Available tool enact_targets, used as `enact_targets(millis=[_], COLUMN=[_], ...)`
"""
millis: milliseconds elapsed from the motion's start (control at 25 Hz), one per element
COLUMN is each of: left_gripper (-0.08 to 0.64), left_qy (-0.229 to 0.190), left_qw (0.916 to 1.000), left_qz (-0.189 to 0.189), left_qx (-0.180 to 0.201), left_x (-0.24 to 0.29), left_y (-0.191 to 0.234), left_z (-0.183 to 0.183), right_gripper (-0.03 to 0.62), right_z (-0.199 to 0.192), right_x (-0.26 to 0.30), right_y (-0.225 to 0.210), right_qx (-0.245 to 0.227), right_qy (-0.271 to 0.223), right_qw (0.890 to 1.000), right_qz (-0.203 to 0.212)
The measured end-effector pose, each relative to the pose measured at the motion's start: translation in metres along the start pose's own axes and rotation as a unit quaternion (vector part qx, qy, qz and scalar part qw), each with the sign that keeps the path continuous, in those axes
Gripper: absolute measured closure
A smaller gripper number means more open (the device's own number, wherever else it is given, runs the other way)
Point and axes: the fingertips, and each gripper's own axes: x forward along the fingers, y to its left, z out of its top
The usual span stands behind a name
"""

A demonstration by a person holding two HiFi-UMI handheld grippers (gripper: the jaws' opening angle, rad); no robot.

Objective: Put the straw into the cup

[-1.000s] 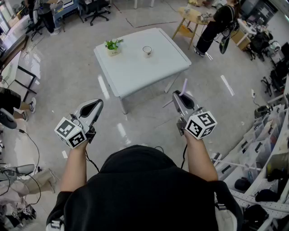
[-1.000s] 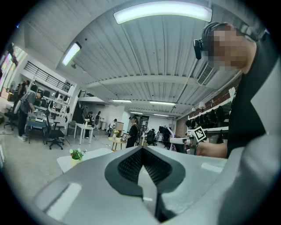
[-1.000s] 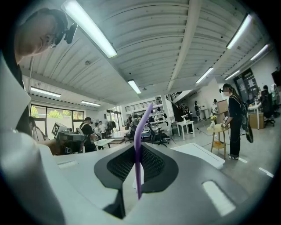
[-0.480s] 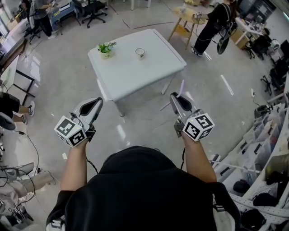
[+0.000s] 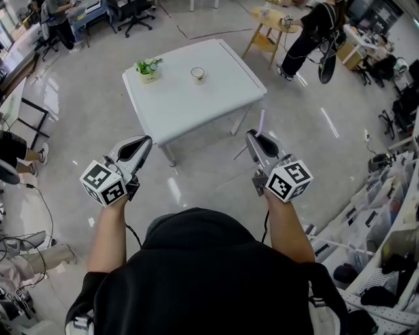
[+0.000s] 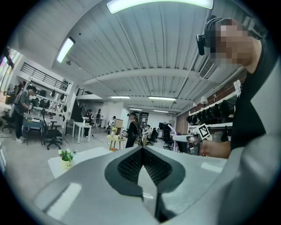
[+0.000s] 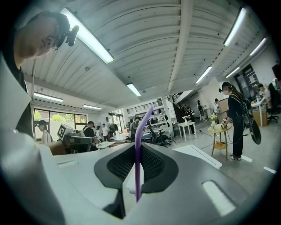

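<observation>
1. Purple straw (image 7: 137, 132) first: found it pinched between the pads of the right gripper (image 7: 136, 151), standing upright in the right gripper view, upper end curving off above the jaw tips.
2. Confirmed in the head view: saw the straw (image 5: 262, 121) poking forward past the tip of the right gripper (image 5: 256, 139), over bare floor (image 5: 196, 176), well apart from the cup (image 5: 196, 73).
3. Checked the left gripper (image 6: 142, 151) in its own view: found the jaws pressed together at the tips and empty.
4. Located the cup upright on the white table (image 5: 196, 105), towards its far side, near a small potted plant (image 5: 148, 69) at the far left corner; cup and plant not touching.
5. Noted the left gripper (image 5: 139, 145) and the right one held out ahead of the body at about the same height, short of the table's near edge, with the marker cubes (image 5: 103, 184) turned up to the head camera.
6. Picked out the potted plant (image 6: 66, 156) and a strip of the table (image 6: 88, 154) in the left gripper view too, left of the jaws.
7. Logged the background: a person in dark clothes (image 5: 308, 36) standing by a small wooden table (image 5: 268, 16) beyond the white table to the right; office chairs (image 5: 137, 10) at the far left; shelving with bins (image 5: 386, 216) along the right edge.
</observation>
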Motion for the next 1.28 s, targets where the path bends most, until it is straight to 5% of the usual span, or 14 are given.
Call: enact_targets(millis=[1280], left_gripper=[0.560], left_qy=[0.007], left_qw=[0.9995], left_qz=[-0.024], left_qx=[-0.019], left_x=[0.035], left_y=[0.028], left_z=[-0.006], right_gripper=[0.534], right_z=[0.008], right_x=[0.021], right_y=[-0.023], right_qx=[-0.006], right_qy=[0.002], right_qw=[1.000], right_qz=[-0.013])
